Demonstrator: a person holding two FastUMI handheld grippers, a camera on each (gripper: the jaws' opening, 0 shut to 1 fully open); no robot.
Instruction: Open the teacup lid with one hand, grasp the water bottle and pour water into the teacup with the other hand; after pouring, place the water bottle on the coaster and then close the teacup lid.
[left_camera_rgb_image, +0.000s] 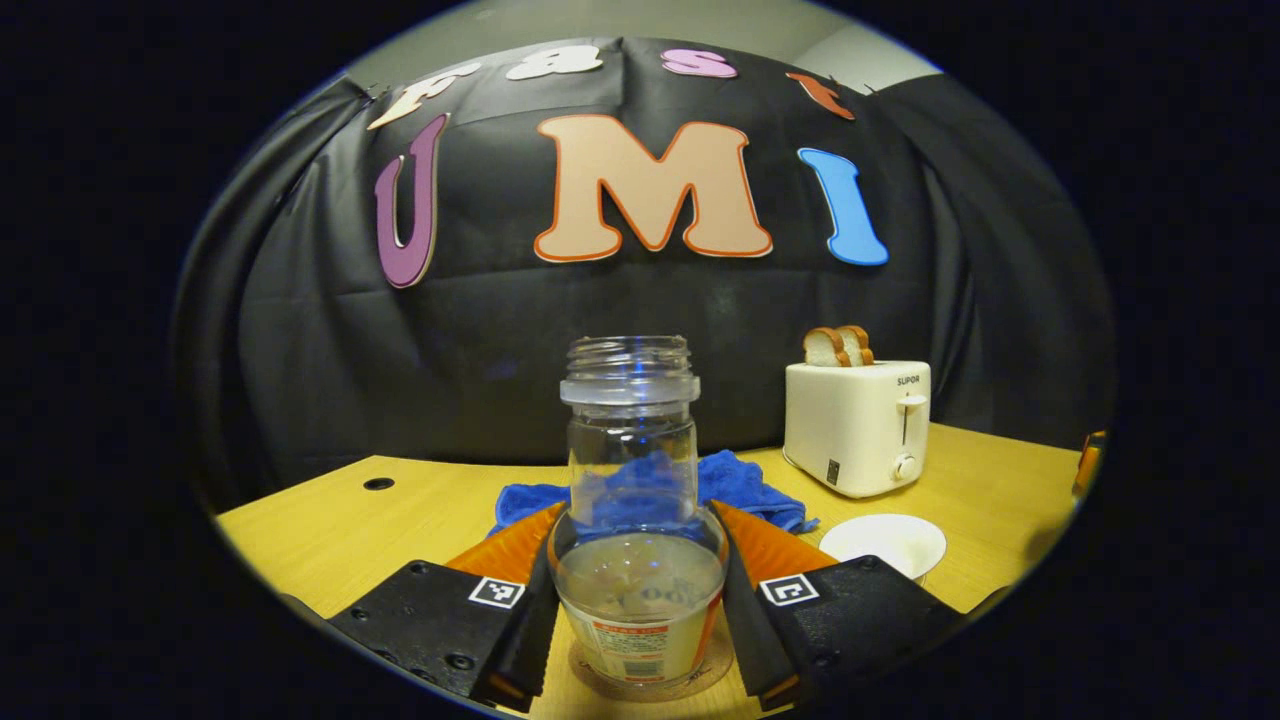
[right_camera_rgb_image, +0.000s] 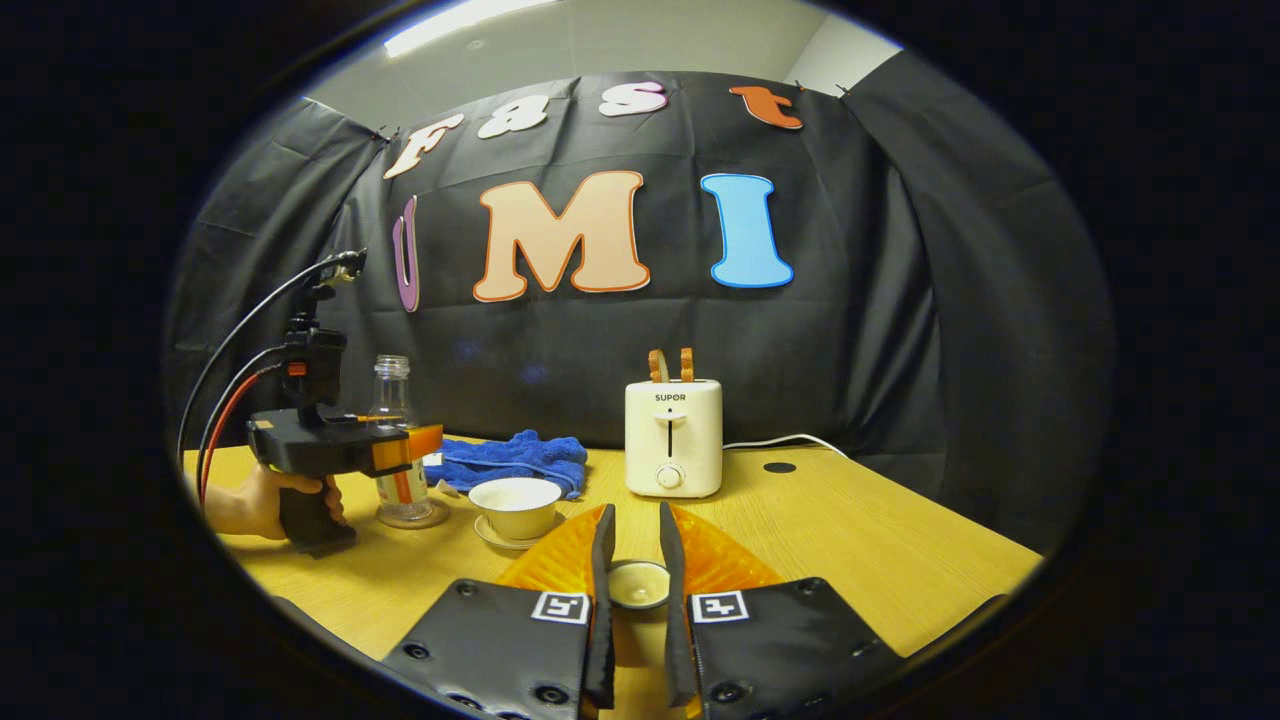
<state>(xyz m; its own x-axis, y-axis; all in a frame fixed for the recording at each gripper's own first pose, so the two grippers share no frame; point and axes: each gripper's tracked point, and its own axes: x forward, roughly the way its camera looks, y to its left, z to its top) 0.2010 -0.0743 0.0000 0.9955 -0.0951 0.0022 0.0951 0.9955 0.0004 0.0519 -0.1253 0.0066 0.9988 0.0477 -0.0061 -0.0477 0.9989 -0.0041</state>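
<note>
left gripper (left_camera_rgb_image: 640, 610) closed around the lower body of the water bottle (left_camera_rgb_image: 632, 480), which stands on the coaster (left_camera_rgb_image: 650, 685), uncapped, with a little water in the bottom; clear smooth wall, likely slick and light, so best held low and upright. right gripper (right_camera_rgb_image: 637, 585) pinching the small teacup lid (right_camera_rgb_image: 638, 583) between nearly closed fingers; ceramic by the look, fragile, easy to twist out of a narrow grip. teacup (right_camera_rgb_image: 516, 503) open on its saucer (right_camera_rgb_image: 495, 538), beside the bottle, near the blue cloth (right_camera_rgb_image: 510, 458) and toaster (right_camera_rgb_image: 672, 436)
</note>
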